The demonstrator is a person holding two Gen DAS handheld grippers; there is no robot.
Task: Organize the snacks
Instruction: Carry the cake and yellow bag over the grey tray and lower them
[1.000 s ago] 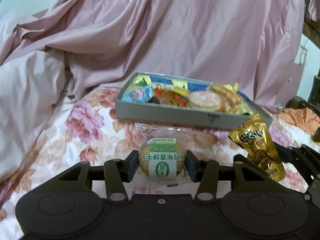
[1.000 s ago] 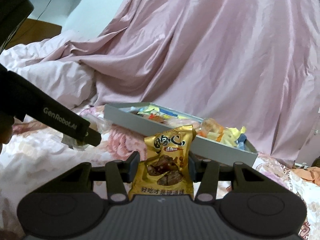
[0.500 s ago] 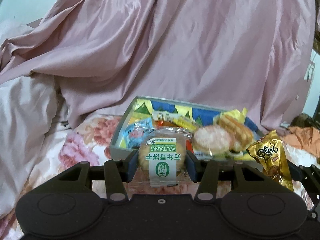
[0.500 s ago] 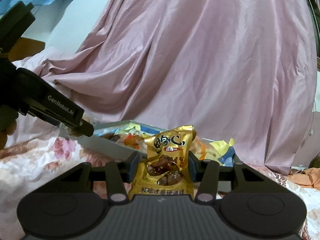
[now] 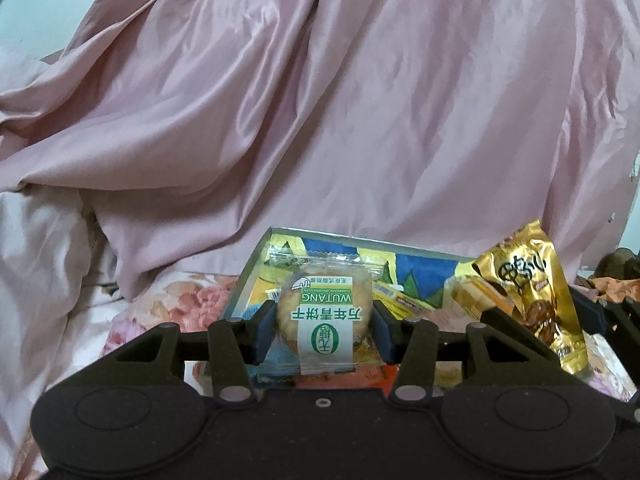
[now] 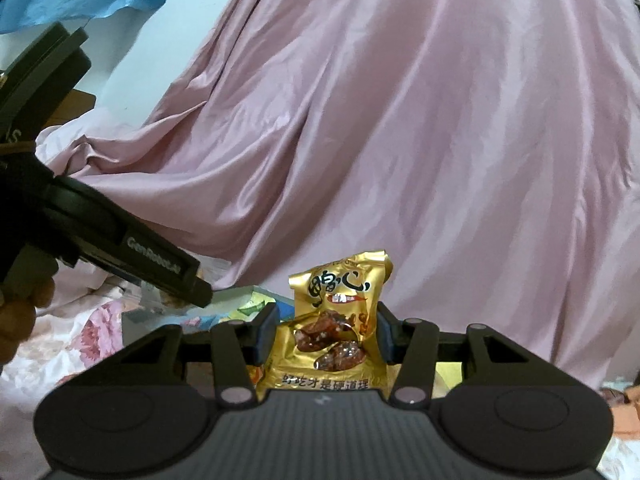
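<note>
In the left wrist view, a pale crumpled sheet [image 5: 36, 264] filled the left side, and a big pink satin cloth [image 5: 360, 120] hung across the top and middle. Low in the middle, the left gripper [image 5: 324, 326] had its two pads pressed on a round biscuit in a clear wrapper [image 5: 322, 316] with green writing — the claw was closed only as far as the biscuit let it. Just behind the biscuit sat the grey tray [image 5: 244, 280], full of bright snack packs, on a flowery bedspread [image 5: 192, 304]. At the lower right of that view, the gold snack bag [image 5: 528, 292] stood up in the other claw. In the right wrist view, the left gripper [image 6: 176, 276] reached in from the left edge, held by a hand [image 6: 24, 308]. In the lower middle, the right gripper [image 6: 326, 334] squeezed the gold snack bag [image 6: 336, 320] between its pads — upright, with brown pieces pictured on it. A corner of the tray [image 6: 236, 300] peeked out behind it, left of the bag.
</note>
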